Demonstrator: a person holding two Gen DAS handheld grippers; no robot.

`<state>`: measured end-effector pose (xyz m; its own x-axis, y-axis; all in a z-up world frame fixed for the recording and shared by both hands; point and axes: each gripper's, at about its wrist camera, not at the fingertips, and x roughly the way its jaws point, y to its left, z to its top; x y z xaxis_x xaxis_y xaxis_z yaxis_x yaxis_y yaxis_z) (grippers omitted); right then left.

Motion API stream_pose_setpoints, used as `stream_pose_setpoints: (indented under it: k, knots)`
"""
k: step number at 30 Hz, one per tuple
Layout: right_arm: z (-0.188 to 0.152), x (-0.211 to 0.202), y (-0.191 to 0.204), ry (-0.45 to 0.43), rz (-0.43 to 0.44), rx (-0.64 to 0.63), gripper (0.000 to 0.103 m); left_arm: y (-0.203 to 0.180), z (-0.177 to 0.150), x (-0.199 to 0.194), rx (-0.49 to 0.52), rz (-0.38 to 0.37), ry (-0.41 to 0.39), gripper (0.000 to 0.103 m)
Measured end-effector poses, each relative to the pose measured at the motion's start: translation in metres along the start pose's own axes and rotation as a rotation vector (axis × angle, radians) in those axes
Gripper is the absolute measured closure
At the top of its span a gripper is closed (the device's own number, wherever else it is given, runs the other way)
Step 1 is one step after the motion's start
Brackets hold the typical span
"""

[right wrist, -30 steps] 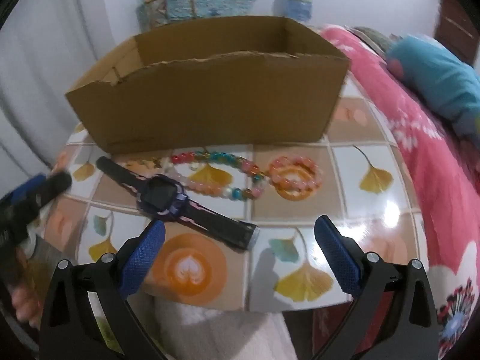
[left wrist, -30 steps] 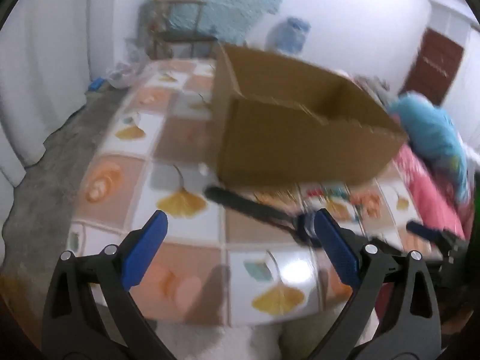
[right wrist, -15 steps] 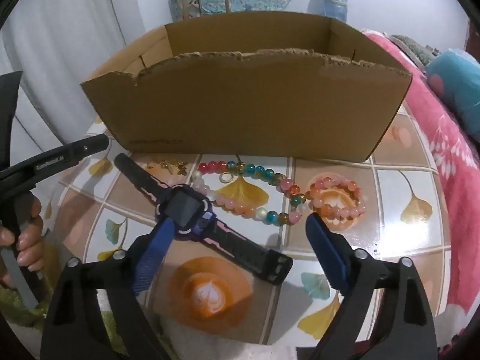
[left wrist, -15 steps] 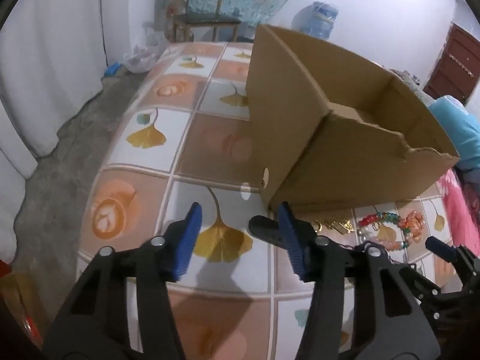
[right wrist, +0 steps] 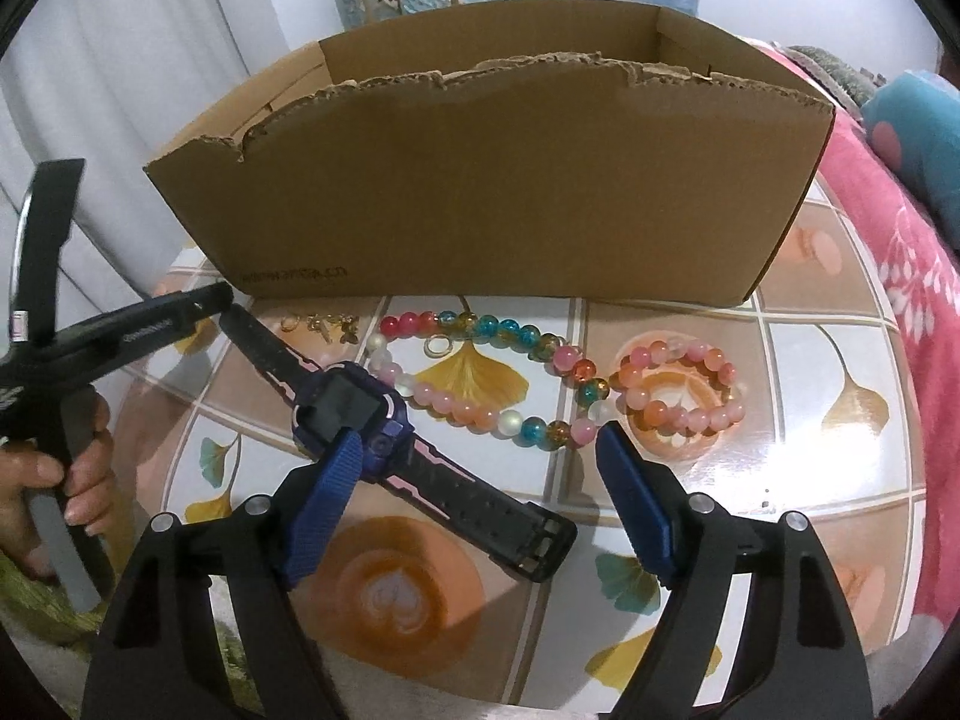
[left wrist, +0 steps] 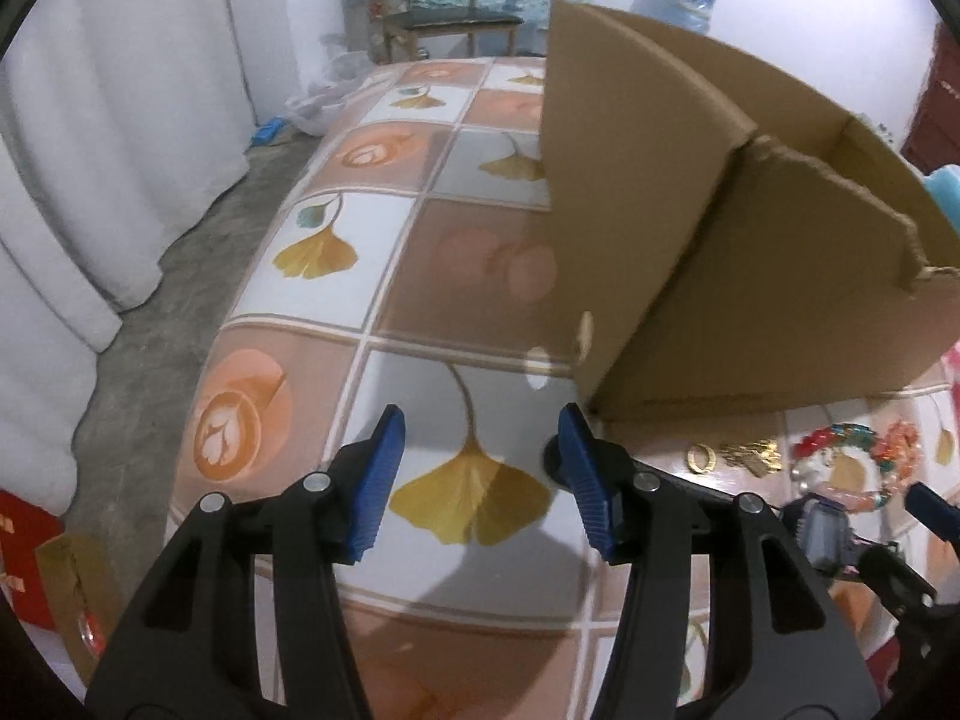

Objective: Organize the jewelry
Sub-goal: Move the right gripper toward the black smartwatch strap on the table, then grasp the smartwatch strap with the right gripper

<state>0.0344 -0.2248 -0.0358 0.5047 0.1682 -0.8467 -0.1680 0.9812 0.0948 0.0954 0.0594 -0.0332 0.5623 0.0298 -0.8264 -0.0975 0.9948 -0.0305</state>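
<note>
A purple and black watch (right wrist: pixel 354 414) lies flat on the tiled table in front of an open cardboard box (right wrist: pixel 498 192). A long multicoloured bead necklace (right wrist: pixel 510 366) and a pink bead bracelet (right wrist: pixel 684 390) lie to its right. Small gold earrings (right wrist: pixel 330 324) and a ring (right wrist: pixel 437 348) lie near the box. My right gripper (right wrist: pixel 480 492) is open, just above the watch, its left finger over the watch face. My left gripper (left wrist: pixel 480 474) is open and empty by the box's left corner (left wrist: pixel 606 312), near the watch strap's end (left wrist: pixel 555 459).
The table (left wrist: pixel 336 252) has a leaf-patterned cover; its left edge drops to a grey floor with white curtains (left wrist: pixel 90 120). A chair (left wrist: pixel 444 6) stands beyond the table. A pink bedspread (right wrist: pixel 900 252) and blue pillow (right wrist: pixel 924 138) lie to the right.
The right gripper has moved forward and down toward the watch. The left gripper has swung in close to the box's left corner and its jaws have narrowed.
</note>
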Motion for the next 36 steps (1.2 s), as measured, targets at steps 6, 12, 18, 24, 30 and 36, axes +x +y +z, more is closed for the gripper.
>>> stream_pose_setpoints:
  k: [6, 12, 18, 24, 30, 36]
  knots:
    - [-0.005, -0.004, -0.008, 0.023, 0.020, 0.022, 0.025, -0.006, 0.004, 0.005, 0.048, 0.064, -0.020, 0.044]
    - [-0.007, -0.001, -0.014, 0.046, 0.021, 0.016, 0.025, -0.010, -0.001, -0.001, 0.097, 0.107, 0.015, 0.044]
    - [-0.014, -0.003, -0.030, 0.060, 0.034, 0.018, 0.027, -0.009, -0.014, -0.011, 0.122, 0.121, 0.056, 0.043]
    - [-0.009, -0.021, -0.038, 0.041, 0.094, 0.009, 0.033, 0.002, -0.029, -0.020, 0.089, 0.076, 0.065, 0.044]
    - [0.019, -0.032, -0.007, 0.006, 0.286, -0.070, 0.048, 0.014, -0.039, -0.029, 0.036, 0.045, 0.029, 0.044]
    - [0.027, 0.002, 0.037, 0.066, 0.360, -0.228, 0.056, 0.020, -0.043, -0.032, 0.037, -0.002, 0.019, 0.040]
